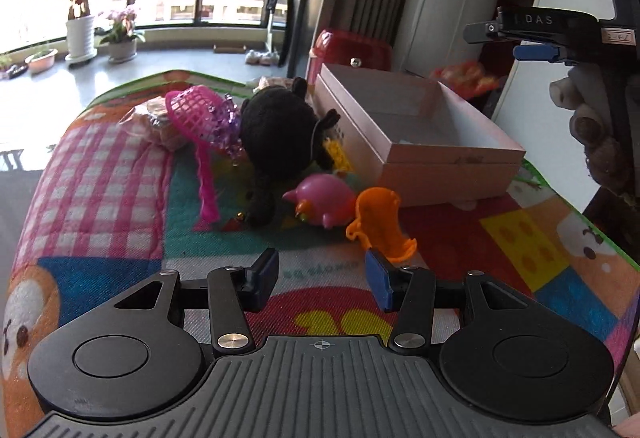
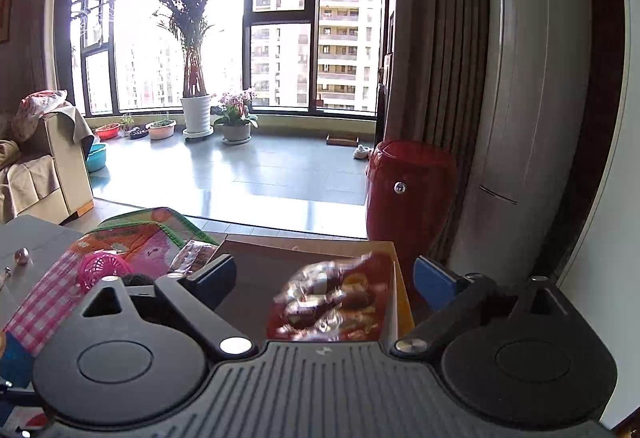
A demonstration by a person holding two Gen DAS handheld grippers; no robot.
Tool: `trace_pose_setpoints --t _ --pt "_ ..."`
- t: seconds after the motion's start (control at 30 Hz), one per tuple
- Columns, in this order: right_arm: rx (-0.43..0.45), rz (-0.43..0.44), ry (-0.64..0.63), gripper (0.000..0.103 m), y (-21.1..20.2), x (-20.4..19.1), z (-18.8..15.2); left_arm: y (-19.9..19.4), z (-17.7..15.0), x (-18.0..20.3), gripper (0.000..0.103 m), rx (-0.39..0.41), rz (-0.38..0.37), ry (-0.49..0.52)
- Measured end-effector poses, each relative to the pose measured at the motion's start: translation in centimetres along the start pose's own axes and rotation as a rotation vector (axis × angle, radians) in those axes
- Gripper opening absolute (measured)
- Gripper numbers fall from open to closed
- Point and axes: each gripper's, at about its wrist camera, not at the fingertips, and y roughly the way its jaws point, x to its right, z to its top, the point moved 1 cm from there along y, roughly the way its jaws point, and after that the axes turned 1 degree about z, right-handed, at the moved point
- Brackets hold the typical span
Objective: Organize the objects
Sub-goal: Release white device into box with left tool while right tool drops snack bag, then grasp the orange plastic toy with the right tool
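The left gripper [image 1: 323,280] is hovering spread over the mat [image 1: 120,173], just short of the orange scoop [image 1: 378,222]; beyond sit a pink pig [image 1: 322,203], black plush [image 1: 280,133] and white box [image 1: 420,129]. The right gripper [image 2: 326,278], marked "DAS", is gaping above a blurred, perhaps foil-wrapped, snack bag [image 2: 336,302] visible only to its own camera.

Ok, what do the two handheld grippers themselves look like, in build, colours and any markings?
Both match: the left gripper and right gripper have a ribbed dark grey body, black link arms with silver pivot screws, two round black discs, and black fingers faced with blue pads. From the left wrist view, the right gripper carries white "DAS" lettering and a small label. A pale knitted glove holds it.
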Motion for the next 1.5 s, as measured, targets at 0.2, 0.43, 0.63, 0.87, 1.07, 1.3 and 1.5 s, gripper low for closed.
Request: trace_pose_setpoints --t 0.2,0.43,0.63,0.87,1.07,1.3,1.5 --pt "-0.064 0.048 0.010 0.103 -1.0 -0.9 -3.9 -0.9 0.1 0.6 0.052 0.029 -0.021 -0.042" --pt "-0.134 -0.003 0.025 0.103 -2.8 -0.3 -10.4 0.3 0.7 3.4 0.052 0.043 -0.094 -0.013" --pt "-0.177 -0.032 0.015 0.103 -2.8 -1.0 -13.6 2.2 1.2 5.2 0.052 0.013 0.028 -0.029" --pt "-0.182 -0.020 0.003 0.103 -4.0 -1.6 -14.6 3.7 0.9 7.3 0.052 -0.030 0.090 0.005" --pt "-0.185 -0.014 -0.015 0.103 -4.3 -1.7 -14.9 4.2 0.2 7.5 0.040 -0.053 0.081 -0.017" --pt "-0.200 -0.004 -0.044 0.103 -4.3 -3.0 -14.5 1.1 -0.4 4.2 0.013 -0.016 -0.002 -0.127" --pt "-0.208 0.047 -0.072 0.103 -3.3 -6.5 -13.3 -2.7 -0.9 -0.6 0.012 0.057 0.093 -0.208"
